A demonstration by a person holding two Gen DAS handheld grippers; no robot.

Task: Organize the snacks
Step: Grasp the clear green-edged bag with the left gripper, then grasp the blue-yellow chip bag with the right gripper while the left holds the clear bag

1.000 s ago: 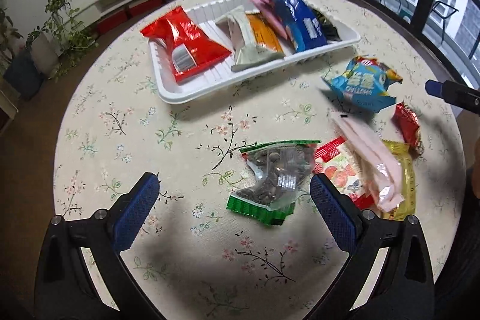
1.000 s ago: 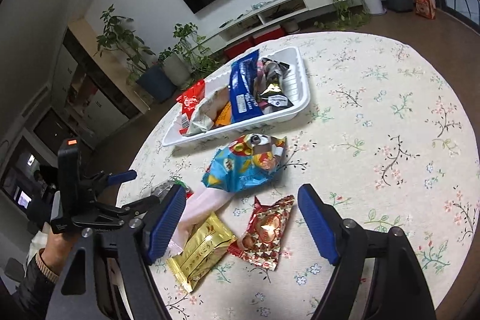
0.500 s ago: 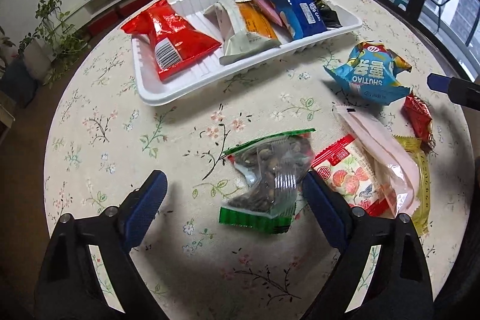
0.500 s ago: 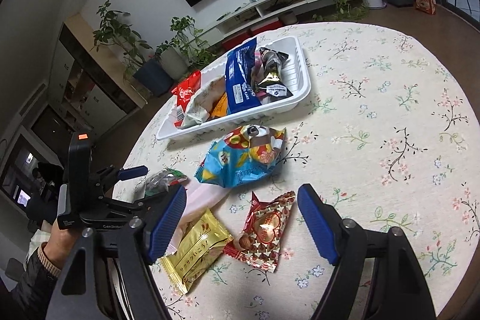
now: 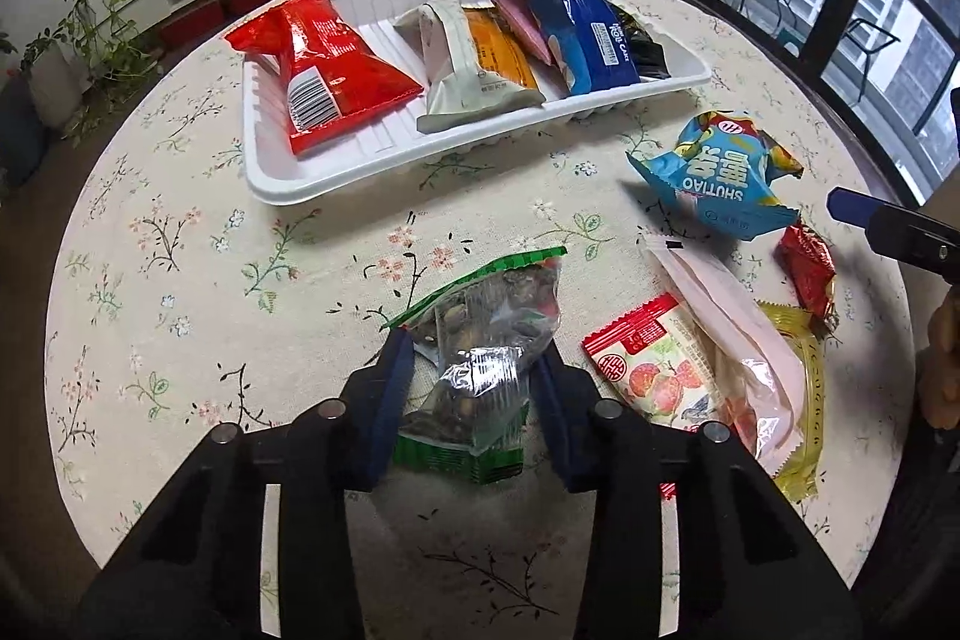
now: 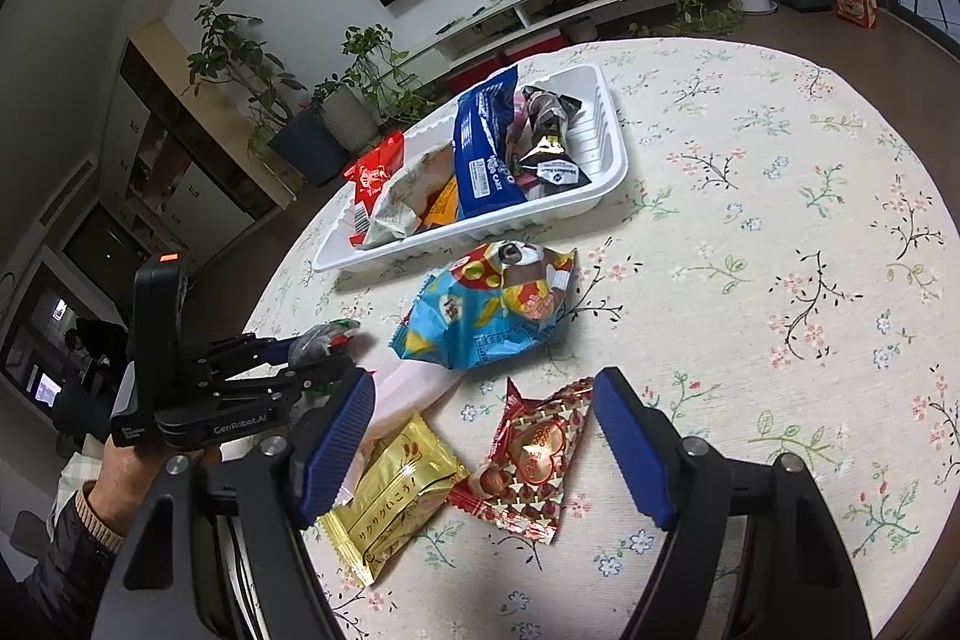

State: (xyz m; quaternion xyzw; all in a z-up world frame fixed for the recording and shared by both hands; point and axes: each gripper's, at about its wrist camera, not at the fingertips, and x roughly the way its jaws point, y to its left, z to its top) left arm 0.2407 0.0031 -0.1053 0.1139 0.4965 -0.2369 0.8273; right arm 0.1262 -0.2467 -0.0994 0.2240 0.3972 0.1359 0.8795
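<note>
Since the earlier frame we note the left gripper (image 5: 474, 376) has just closed onto the green-edged seed bag (image 5: 480, 352), at six o'clock from the white tray (image 5: 312, 193), ready for transfer; the right gripper (image 6: 480, 436) hangs open.

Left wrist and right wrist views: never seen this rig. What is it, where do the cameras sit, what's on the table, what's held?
No robot: a person holds a two-finger tool in each hand, each with a fisheye camera looking along its fingers. In the left wrist view, the left tool has just been closing and now pinches the clear seed bag. The right tool hangs open above a red heart packet and a gold packet, holding nothing. On the floral table also lie a blue snack bag and a white tray holding sorted snacks.
</note>
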